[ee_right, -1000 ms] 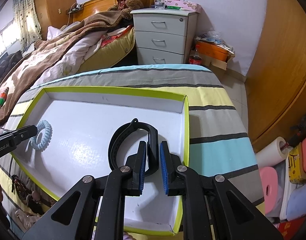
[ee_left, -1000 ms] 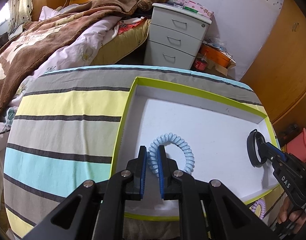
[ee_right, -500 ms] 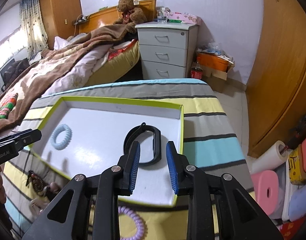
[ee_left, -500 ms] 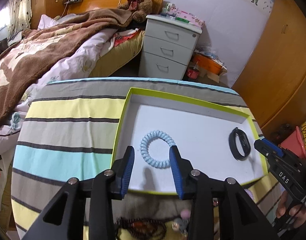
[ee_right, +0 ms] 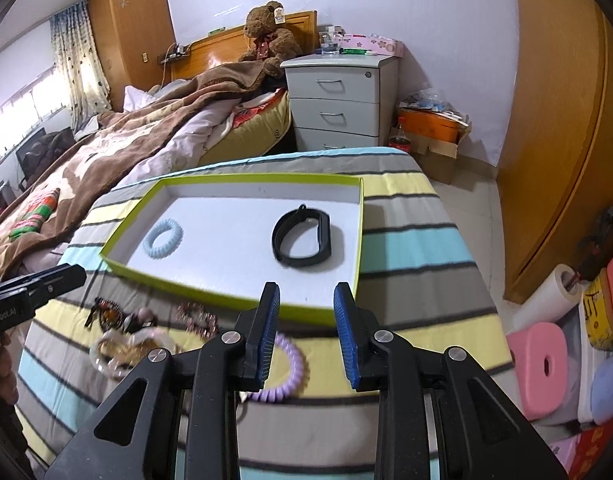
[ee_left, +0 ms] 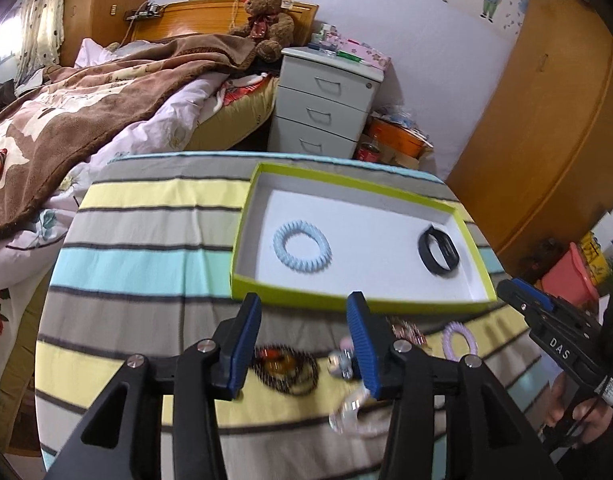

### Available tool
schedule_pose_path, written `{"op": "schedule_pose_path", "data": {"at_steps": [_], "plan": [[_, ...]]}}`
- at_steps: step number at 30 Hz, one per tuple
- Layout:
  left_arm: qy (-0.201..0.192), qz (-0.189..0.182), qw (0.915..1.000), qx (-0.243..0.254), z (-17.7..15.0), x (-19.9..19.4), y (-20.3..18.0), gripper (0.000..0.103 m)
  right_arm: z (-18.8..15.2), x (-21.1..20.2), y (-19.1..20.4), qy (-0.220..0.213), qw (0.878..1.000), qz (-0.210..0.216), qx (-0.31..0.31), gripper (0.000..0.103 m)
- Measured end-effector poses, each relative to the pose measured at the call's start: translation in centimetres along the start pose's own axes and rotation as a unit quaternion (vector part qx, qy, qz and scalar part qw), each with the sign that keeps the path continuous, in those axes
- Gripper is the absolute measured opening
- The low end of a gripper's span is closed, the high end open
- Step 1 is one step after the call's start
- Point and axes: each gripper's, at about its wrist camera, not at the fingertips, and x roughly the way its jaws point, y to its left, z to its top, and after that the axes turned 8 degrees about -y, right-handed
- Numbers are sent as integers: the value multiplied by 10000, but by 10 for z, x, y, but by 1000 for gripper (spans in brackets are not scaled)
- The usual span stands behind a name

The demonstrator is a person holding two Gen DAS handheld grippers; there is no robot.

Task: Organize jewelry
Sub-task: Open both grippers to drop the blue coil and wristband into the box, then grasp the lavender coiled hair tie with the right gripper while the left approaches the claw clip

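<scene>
A green-rimmed white box [ee_left: 346,184] [ee_right: 266,178] sits on the striped tablecloth [ee_left: 146,240]. Inside it lie a light blue spiral hair tie [ee_left: 301,249] [ee_right: 163,238] on the left and a black band [ee_left: 438,251] [ee_right: 302,242] on the right. My left gripper [ee_left: 303,298] hovers before the box's near wall, its jaws opening with nothing between them. My right gripper [ee_right: 306,288] is open and empty, also short of the box. On the cloth nearer me lie a purple spiral tie [ee_right: 288,376] [ee_left: 459,340], a dark beaded bracelet [ee_left: 286,372] [ee_right: 106,312] and a pale clear piece [ee_left: 352,412].
A reddish beaded bracelet [ee_right: 198,318] lies by the box's front wall. Behind the table stand a bed with a brown blanket [ee_left: 86,112] and a grey nightstand [ee_right: 338,100]. A wooden wardrobe [ee_right: 554,120] and a pink stool [ee_right: 542,364] are to the right.
Both grippers let go, opened and drew back and up out of the box. The blue hair tie and the black band now lie free inside it.
</scene>
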Motion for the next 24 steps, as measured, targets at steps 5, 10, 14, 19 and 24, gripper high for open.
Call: {"op": "schedule_pose_path", "data": {"at_steps": [5,10,14,19,24], "plan": [[34,-271,9994,190,-18,-12,-7,50,-13,-7,-1,30,9999,98,55,38],[154,-454,9981,392,-29,-11,-18,51,-25,-9,-1,117,9999,104,68,39],[266,-493,9974,448,-35,-7,-22,51,-33,-9,-7,186,9997,44,128,39],[364,-548,9965,509,-42,-2,-27,51,-38,2,-8,422,9991,88,24,39],[501,-516,9959,542,-43,6,-29,51,-41,15,-2,576,9982,109,-102,39]]}}
